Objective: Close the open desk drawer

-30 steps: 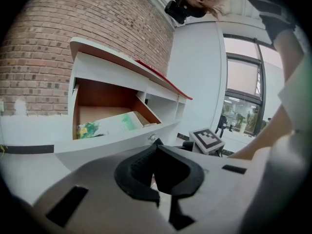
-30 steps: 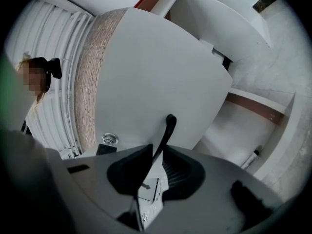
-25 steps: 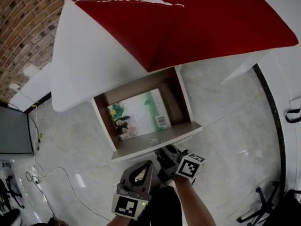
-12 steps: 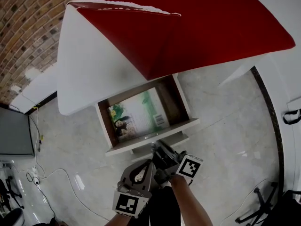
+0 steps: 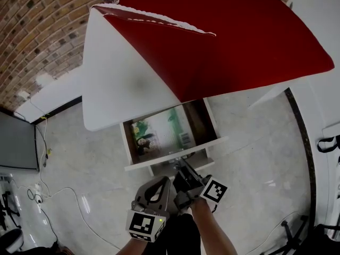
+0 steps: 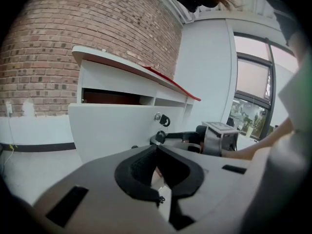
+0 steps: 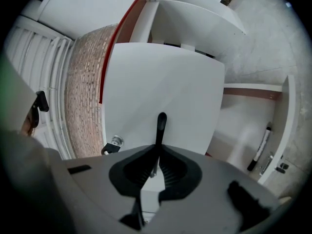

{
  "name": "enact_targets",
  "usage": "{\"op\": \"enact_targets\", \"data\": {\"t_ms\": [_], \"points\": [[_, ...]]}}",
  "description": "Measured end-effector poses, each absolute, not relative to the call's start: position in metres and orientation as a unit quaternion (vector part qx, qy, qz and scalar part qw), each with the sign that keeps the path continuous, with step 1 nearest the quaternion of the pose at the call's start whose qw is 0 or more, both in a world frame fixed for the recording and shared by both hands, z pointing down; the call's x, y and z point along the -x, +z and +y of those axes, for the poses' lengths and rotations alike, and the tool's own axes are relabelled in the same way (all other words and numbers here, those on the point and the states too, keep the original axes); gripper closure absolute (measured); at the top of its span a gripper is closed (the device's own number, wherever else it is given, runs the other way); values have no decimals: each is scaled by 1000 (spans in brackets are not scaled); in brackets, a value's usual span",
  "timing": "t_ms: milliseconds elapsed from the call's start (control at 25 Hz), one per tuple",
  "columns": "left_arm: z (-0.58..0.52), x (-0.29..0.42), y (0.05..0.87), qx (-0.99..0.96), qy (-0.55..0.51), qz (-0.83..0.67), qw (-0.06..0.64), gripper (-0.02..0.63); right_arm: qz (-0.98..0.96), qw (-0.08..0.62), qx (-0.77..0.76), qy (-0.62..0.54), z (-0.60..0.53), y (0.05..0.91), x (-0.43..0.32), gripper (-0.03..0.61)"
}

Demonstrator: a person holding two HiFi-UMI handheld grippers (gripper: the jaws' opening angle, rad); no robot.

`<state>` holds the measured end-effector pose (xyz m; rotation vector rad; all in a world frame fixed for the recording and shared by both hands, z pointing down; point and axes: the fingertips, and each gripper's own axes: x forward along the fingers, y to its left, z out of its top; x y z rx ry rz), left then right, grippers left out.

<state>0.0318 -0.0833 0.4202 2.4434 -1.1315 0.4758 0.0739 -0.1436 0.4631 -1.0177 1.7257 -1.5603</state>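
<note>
Under the desk point(image 5: 122, 84), drawer point(image 5: 170, 154) juts outward from it, perhaps halfway.

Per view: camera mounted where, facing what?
Head view: on the head, steeply down at desk, open drawer; left gripper, right gripper, forearm show.
Left gripper view: on that gripper, facing drawer front sidelong; own shut fingers show.
Right gripper view: on that gripper, rolled, facing drawer front; fingers, just closing, clamp dark handle.
Shared: both gripper views show the key.

right gripper point(image 7: 157, 149), just closed on drawer handle point(image 7: 161, 126)
</note>
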Motion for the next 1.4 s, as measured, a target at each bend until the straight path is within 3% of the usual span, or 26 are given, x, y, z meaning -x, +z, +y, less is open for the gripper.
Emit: {"op": "enact_targets", "data": {"t_ms": [1400], "points": [[-124,-30,420,-865,194,-403,228,604,635,292,418,-580,-188,458,-75,543]]}}
